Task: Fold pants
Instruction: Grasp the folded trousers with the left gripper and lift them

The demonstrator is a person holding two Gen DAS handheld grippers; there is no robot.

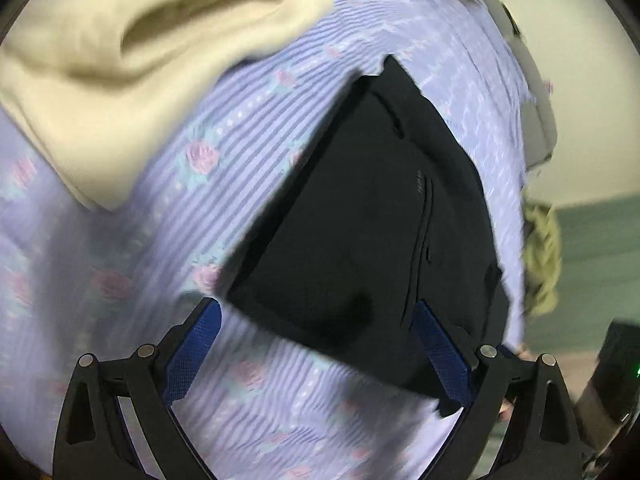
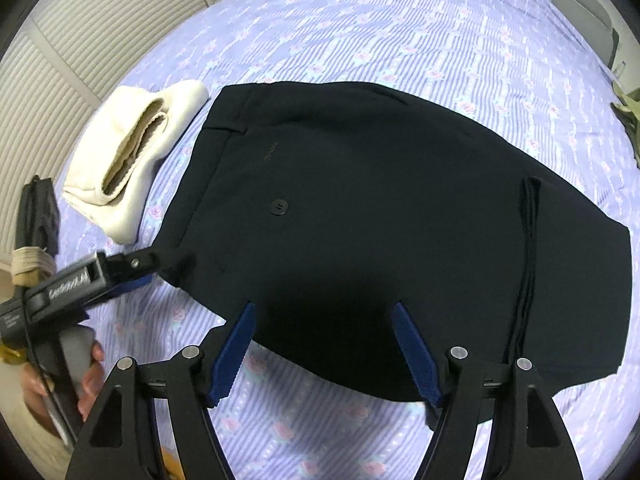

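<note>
The black pants (image 2: 380,216) are lying folded into a compact rectangle on the bed (image 2: 400,20), directly ahead of the right claw (image 2: 324,312), whose jaws are gaping wide and gripping nothing. The left claw (image 1: 316,308), likewise wide and unladen, is hovering at the near corner, presumably positioning for another fold. A folded cream garment (image 2: 132,160) is sitting beyond-left.

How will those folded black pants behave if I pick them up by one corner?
The black pants lie flat against the bedsheet, so they are probably limp and would droop. The stacked layers at the folded edge look loose, so the fold would likely fall open. The smooth fabric may slip between the open right gripper fingers.
</note>
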